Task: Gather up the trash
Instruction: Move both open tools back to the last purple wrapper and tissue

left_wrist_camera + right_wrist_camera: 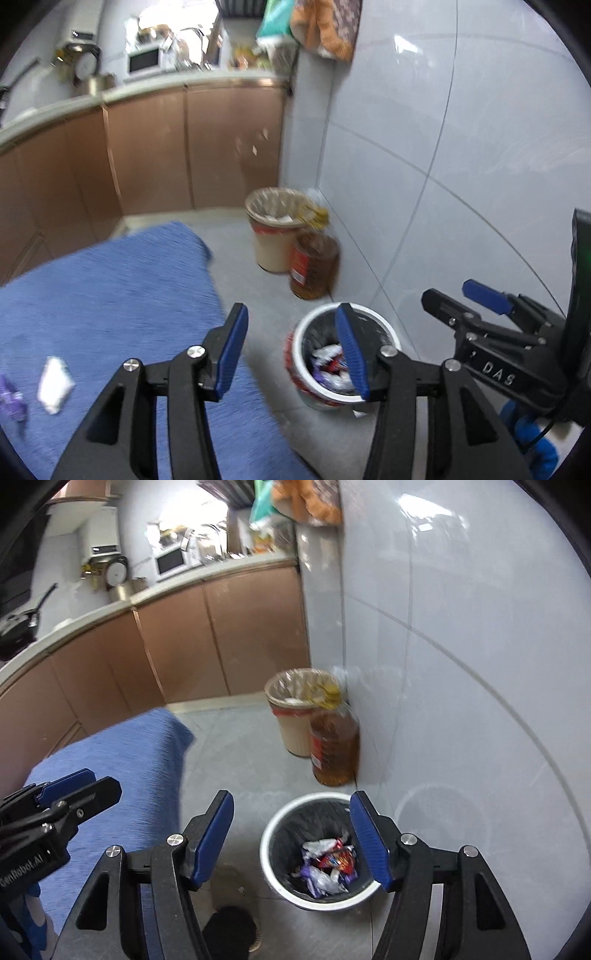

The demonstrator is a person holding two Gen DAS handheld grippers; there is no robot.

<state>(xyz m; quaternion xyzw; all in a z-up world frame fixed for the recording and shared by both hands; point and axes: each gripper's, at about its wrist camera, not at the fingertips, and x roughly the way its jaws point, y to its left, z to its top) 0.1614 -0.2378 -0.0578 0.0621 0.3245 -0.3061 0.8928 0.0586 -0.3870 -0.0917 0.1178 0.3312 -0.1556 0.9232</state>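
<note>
A small white bin (389,332) (266,843) with a black liner stands on the floor by the tiled wall, holding several crumpled wrappers (328,866). My left gripper (291,354) is open and empty, above the bin's left side and the edge of a blue cloth surface (103,288). My right gripper (291,842) is open and empty, over the bin. On the cloth at lower left lie a white wrapper (54,384) and a purple wrapper (13,400). Each gripper shows in the other's view: the right one (476,306), the left one (74,786).
A taller beige bin (271,232) (291,716) with a clear liner and a large oil bottle (314,262) (334,746) stand in the corner. Brown cabinets (147,155) and a cluttered counter run behind. The tiled wall (461,664) is on the right.
</note>
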